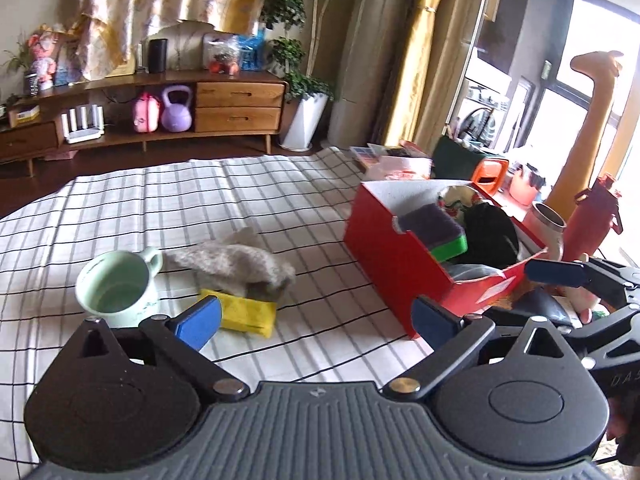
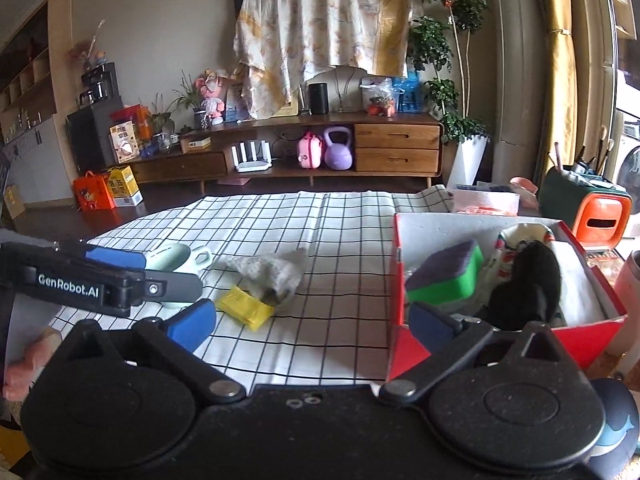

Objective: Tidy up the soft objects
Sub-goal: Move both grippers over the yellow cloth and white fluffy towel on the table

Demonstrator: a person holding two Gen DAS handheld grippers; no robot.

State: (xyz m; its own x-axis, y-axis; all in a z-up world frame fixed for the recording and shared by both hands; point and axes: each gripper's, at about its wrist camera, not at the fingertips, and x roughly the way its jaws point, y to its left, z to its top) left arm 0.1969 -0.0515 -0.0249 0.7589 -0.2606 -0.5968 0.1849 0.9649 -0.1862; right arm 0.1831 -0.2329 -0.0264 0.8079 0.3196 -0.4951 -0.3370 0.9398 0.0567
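Both tools gape empty; only the left view shows the red bottle [image 1: 596,220] beyond the box [image 1: 400,264].

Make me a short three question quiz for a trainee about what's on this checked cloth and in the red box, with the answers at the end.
1. True or false: the green and purple sponge is inside the red box.
2. Which lies partly on the yellow sponge? A) the grey cloth B) the black item C) the pale green mug
3. Fill in: the left gripper and the right gripper both stand ____, with nothing between the fingers.

Key: 1 true; 2 A; 3 open.
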